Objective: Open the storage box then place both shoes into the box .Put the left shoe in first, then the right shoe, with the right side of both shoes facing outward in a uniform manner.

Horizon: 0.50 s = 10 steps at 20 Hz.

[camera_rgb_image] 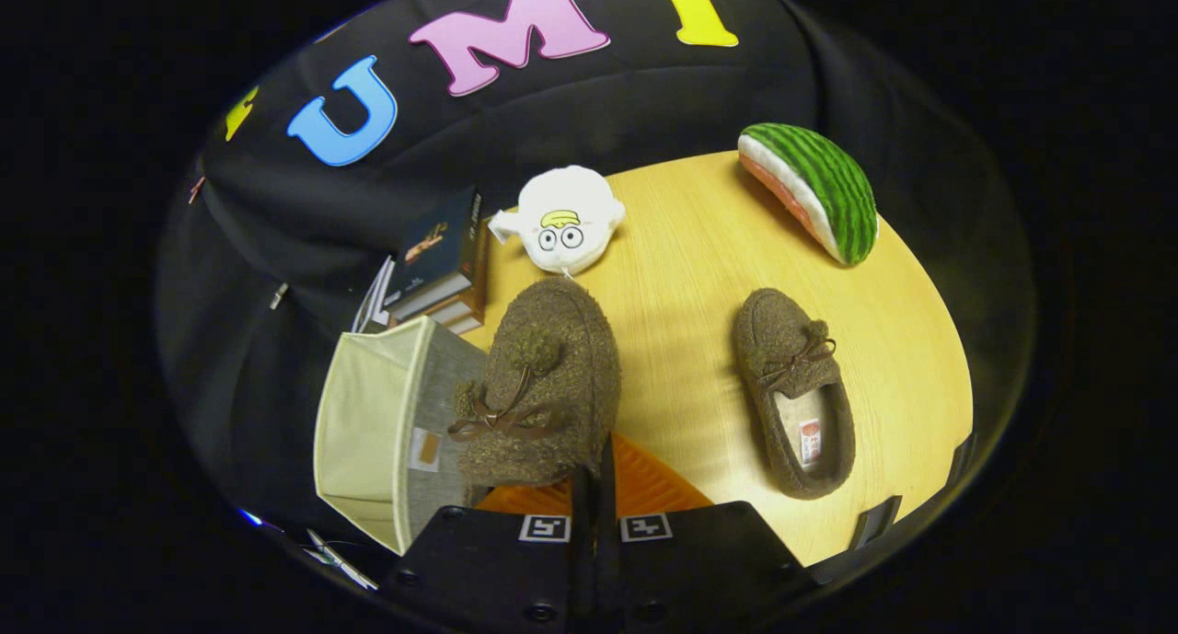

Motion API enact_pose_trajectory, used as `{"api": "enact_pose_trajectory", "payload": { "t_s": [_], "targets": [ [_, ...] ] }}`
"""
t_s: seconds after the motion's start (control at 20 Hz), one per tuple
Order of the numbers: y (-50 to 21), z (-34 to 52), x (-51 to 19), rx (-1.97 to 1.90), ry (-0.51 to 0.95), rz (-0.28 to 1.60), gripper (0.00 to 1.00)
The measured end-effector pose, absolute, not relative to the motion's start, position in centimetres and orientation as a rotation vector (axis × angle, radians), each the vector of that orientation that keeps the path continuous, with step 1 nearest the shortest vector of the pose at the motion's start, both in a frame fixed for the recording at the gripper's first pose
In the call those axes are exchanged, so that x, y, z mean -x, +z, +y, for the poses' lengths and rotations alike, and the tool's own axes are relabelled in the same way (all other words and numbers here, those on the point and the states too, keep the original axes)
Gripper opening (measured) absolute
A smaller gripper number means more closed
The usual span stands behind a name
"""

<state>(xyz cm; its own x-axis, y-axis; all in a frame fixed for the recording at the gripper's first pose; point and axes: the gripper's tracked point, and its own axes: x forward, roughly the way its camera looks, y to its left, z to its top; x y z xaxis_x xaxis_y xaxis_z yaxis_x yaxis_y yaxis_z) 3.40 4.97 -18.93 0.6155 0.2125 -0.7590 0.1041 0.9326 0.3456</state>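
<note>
One fuzzy brown slipper [543,386] hangs clamped in the closed fingers [594,514], beside the open beige fabric box's [368,432] rim, its mate [793,390] lying well clear on bare wooden table [681,284]

Bare table [686,275] between shoes; books [442,266], plush [563,220] crowd box [368,432].

Your one view rides on the gripper [594,487] and looks forward along its two fingers, pitched down at the wooden table [699,275] from above. The fingers sit pressed together on the rim of the nearer brown slipper [552,376], so close that it looms large just ahead. Beyond them you see the white plush toy [563,218] and the stack of books [442,266]; off to one side the fabric storage box [377,422], to the other the second slipper [793,390] and the watermelon plush [814,188]. The booth wall closes the background.
</note>
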Motion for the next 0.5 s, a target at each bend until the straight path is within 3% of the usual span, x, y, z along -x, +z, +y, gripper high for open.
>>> {"api": "enact_pose_trajectory", "payload": {
  "t_s": [0.5],
  "targets": [
    [-10.2,17.5,-5.0,-0.584,0.203,0.803,0.05]
  ]
}}
